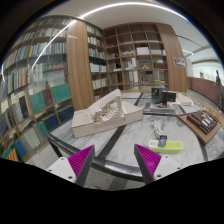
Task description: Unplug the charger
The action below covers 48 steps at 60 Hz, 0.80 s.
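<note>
My gripper (pixel 113 152) is open, its magenta pads (pixel 80 158) spread wide with nothing between them. It hovers over a pale marble-look table (pixel 120 140). A dark seam or strip (pixel 112 140) runs across the tabletop just ahead of the fingers. I cannot make out a charger or a socket. A small yellow-green object (pixel 168 146) lies on the table just right of the right finger.
A white architectural model (pixel 105 112) stands on the table beyond the fingers. Dark desk items (pixel 162 98) and a dark tray (pixel 203 121) sit to the right. Tall bookshelves (pixel 40 90) line the left wall and wooden shelving (pixel 135 55) the far wall.
</note>
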Tool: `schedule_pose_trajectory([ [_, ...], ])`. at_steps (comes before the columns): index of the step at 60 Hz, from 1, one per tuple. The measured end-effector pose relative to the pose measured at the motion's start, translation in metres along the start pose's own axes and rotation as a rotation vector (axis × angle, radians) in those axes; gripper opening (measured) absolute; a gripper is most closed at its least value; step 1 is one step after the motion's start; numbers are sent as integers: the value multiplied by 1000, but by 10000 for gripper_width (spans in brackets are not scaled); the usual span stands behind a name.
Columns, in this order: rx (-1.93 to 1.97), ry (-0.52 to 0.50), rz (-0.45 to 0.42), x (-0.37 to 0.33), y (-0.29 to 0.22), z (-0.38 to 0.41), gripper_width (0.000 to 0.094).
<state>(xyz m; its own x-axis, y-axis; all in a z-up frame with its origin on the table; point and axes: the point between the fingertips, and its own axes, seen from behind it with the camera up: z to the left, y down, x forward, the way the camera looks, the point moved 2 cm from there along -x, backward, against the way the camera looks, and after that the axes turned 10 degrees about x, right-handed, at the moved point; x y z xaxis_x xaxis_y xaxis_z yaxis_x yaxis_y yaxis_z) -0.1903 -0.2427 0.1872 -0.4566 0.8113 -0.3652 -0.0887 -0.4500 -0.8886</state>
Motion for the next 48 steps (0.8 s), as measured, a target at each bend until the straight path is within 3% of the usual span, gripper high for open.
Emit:
schedule_pose_trajectory([
  [12, 26, 43, 2, 49, -1, -38, 817],
  [29, 30, 254, 28, 114, 5, -167, 802],
  [40, -2, 322, 33, 170, 3, -225, 772],
  [46, -12, 333, 44, 195, 8, -246, 676],
  [48, -16, 336, 53, 202, 12, -247, 524],
])
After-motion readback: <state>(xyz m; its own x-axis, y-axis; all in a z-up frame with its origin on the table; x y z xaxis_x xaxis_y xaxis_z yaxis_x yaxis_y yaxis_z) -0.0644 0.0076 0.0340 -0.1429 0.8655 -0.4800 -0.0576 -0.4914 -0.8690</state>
